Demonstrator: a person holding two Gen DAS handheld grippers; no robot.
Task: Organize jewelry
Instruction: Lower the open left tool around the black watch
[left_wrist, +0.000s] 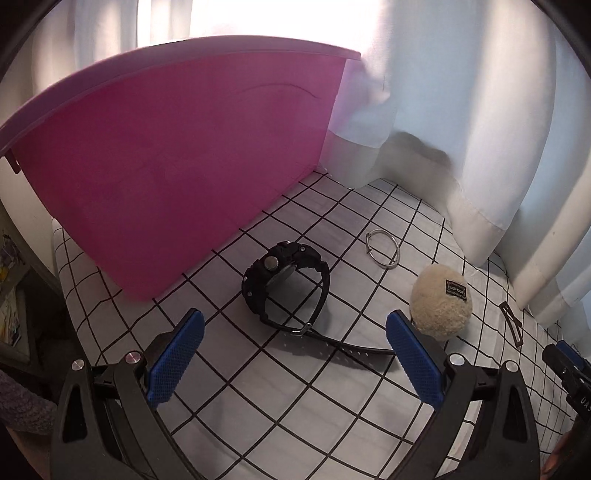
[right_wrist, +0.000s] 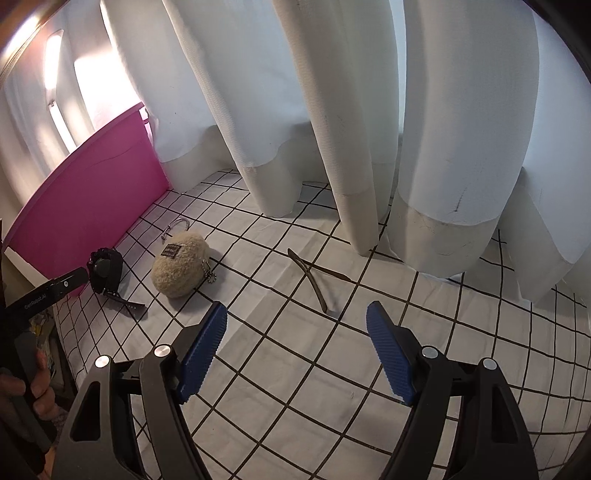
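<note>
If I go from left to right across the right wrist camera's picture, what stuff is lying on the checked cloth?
Pink bin → black watch → fluffy pouch → brown hair clip. A silver bangle lies just behind the pouch, so it has no clear place in line.

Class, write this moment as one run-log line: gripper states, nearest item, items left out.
left gripper: open, facing black watch | right gripper: open, facing hair clip | loose: bangle, plush pouch | pink bin: nearby
</note>
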